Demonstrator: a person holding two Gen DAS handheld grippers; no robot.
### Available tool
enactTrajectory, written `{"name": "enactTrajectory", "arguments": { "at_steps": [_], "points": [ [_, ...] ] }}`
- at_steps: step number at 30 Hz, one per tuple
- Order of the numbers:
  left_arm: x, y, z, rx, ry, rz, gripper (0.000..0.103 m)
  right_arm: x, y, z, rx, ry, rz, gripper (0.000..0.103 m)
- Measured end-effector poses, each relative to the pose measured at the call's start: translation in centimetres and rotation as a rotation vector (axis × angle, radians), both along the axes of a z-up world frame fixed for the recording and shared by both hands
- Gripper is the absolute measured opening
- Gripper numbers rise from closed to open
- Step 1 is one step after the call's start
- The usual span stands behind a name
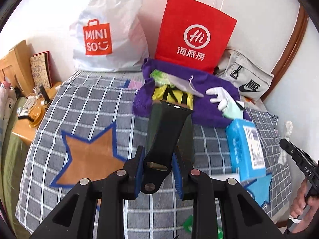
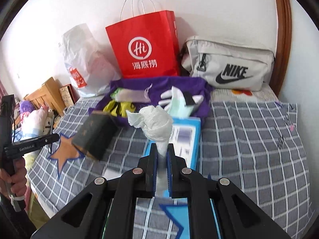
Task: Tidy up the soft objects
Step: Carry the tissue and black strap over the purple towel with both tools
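Note:
My left gripper (image 1: 158,171) is shut on the black strap (image 1: 163,139) of a dark green box-shaped pouch (image 1: 170,131), held above the checked bed cover; the pouch also shows in the right wrist view (image 2: 93,133). My right gripper (image 2: 161,159) is shut on a crumpled white cloth (image 2: 157,123) that sticks up between its fingers. Behind lies an open purple bag (image 1: 209,103) with a yellow-black item (image 1: 171,97), a green packet, a white glove (image 1: 219,97) and pale green fabric on it. The purple bag also shows in the right wrist view (image 2: 159,85).
A blue box (image 1: 247,147) lies on the checked cover (image 1: 79,103) at the right. A red paper bag (image 1: 193,33), a white Miniso bag (image 1: 105,29) and a grey Nike bag (image 2: 229,63) lean on the wall. A wooden bedside table (image 1: 26,119) stands left.

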State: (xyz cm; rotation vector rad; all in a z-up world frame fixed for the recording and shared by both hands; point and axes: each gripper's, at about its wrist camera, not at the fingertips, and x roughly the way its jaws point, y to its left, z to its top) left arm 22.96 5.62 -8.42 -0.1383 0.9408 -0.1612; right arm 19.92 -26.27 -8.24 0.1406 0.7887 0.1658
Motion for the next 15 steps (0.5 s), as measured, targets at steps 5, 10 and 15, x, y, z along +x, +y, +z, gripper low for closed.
{"name": "enactTrajectory", "arguments": {
  "at_steps": [5,10,15],
  "points": [
    [2.7,-0.5,0.6,0.006,0.001,0.002,0.025,3.5,0.3,0.7,0.006,-0.002,0.003,0.009],
    [5.3,-0.8,0.8,0.006,0.013,0.001,0.025,6.9,0.4,1.1,0.021,-0.002,0.01,0.009],
    [7.7,-1.3,1.1,-0.009,0.014,0.008,0.025,10.0,0.4,1.5,0.035,-0.002,0.02,0.009]
  ]
}}
